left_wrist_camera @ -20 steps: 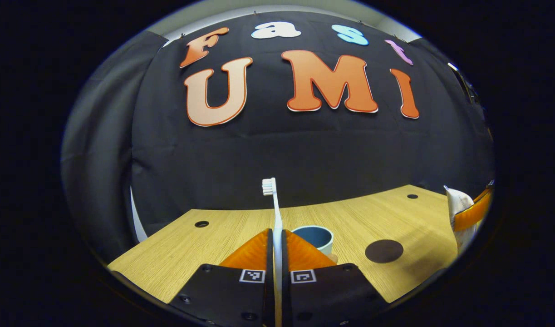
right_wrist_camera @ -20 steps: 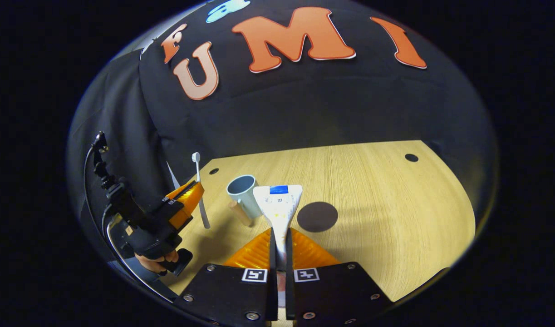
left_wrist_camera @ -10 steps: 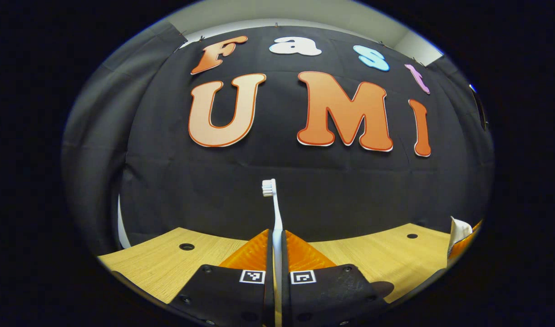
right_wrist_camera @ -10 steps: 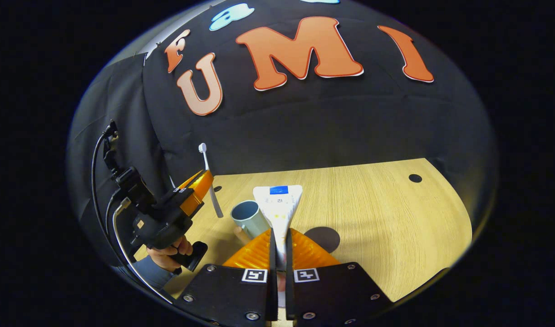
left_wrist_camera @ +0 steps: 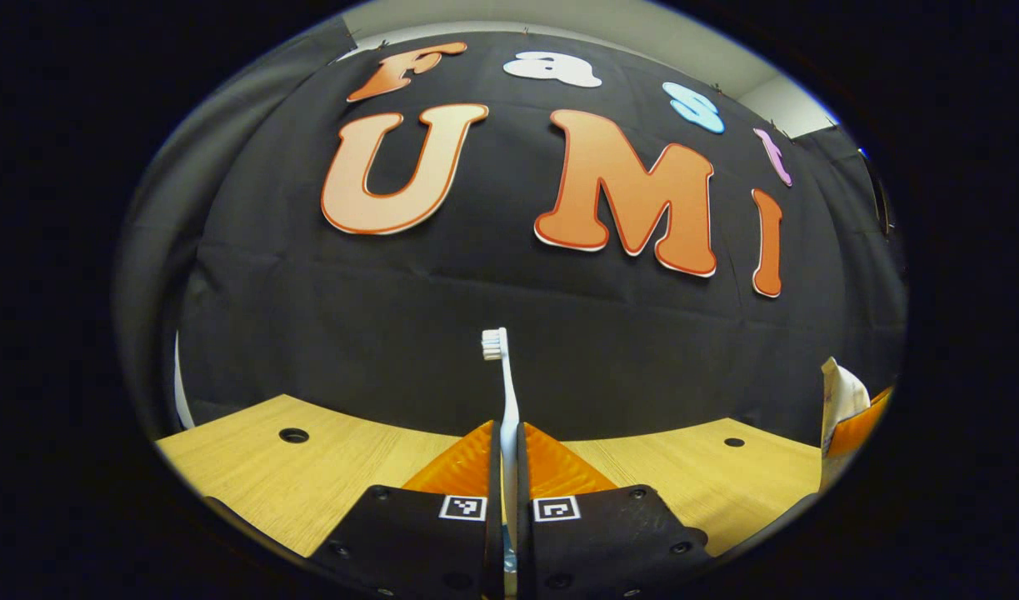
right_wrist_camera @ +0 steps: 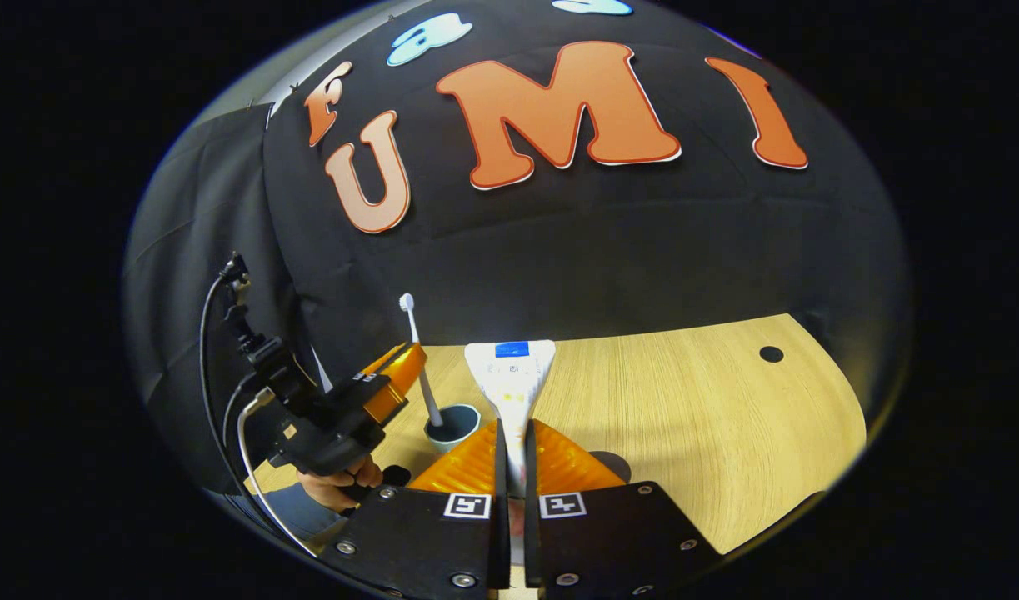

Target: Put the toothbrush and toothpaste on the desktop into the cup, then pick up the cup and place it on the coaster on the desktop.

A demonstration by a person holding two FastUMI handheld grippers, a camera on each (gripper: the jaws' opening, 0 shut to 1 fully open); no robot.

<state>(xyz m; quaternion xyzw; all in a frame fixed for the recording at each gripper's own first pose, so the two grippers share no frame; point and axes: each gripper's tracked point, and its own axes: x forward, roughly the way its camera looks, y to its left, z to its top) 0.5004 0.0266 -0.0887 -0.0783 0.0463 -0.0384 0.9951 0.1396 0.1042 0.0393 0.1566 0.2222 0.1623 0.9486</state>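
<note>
Toothbrush [right_wrist_camera: 417, 358] now seemingly over cup [right_wrist_camera: 452, 426], both grippers' fingers clamped: toothbrush, toothpaste [right_wrist_camera: 511, 375].

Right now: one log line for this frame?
left gripper: shut on toothbrush, handle end at cup mouth | right gripper: shut on toothpaste, aloft

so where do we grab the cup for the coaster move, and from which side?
Probably the outer wall of the cup, from the side away from the toothbrush, whose lower end already sits in the mouth. A grip over the rim would likely foul it. Both grippers are full: left gripper on the toothbrush, right gripper on the toothpaste.
</note>
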